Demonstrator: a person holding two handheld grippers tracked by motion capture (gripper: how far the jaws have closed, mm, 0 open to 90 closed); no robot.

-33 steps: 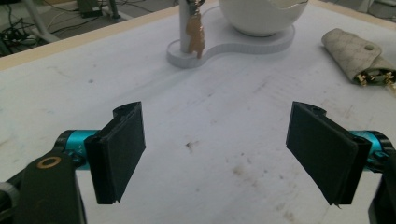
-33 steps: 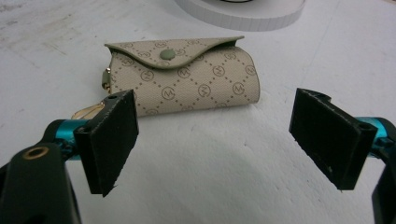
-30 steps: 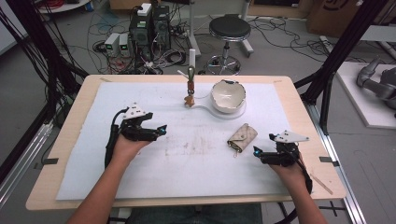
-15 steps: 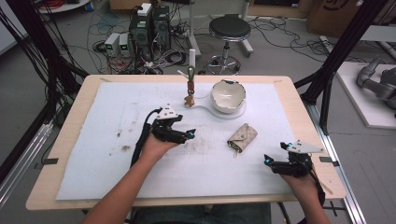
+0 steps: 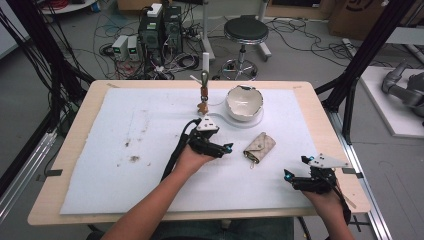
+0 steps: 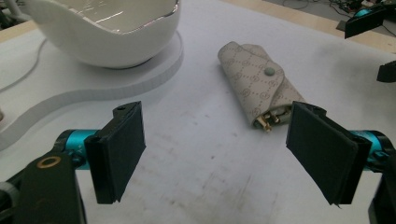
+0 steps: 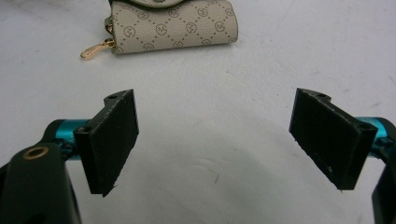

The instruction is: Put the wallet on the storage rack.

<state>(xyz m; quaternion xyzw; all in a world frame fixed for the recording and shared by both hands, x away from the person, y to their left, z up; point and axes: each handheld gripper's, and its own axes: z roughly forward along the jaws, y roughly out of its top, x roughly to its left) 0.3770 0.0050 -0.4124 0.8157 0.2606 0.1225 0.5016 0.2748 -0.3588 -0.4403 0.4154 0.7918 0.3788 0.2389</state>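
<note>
Fingers point(image 6: 123, 149) of left gripper point(image 5: 223, 148) spread wide, holding nothing; key pouch point(image 6: 261, 91) lying flat on table sheet point(image 5: 125, 150) just ahead of right-hand finger, apart from it, brass clasp end nearest. Moved in from far left over last second, now close beside pouch; right gripper point(image 5: 294, 167) drawn back toward table's near edge, fingers point(image 7: 112, 140) equally wide and empty, pouch point(image 7: 173, 23) well ahead of them. Likely meaning: left side taking the pick-up, right standing clear. Grasp not yet begun.

Counted: one pouch, one white bowl point(image 5: 244, 102) on one white base point(image 5: 225, 120), one small stand point(image 5: 204, 92) beyond left fingers, two grippers.
</note>
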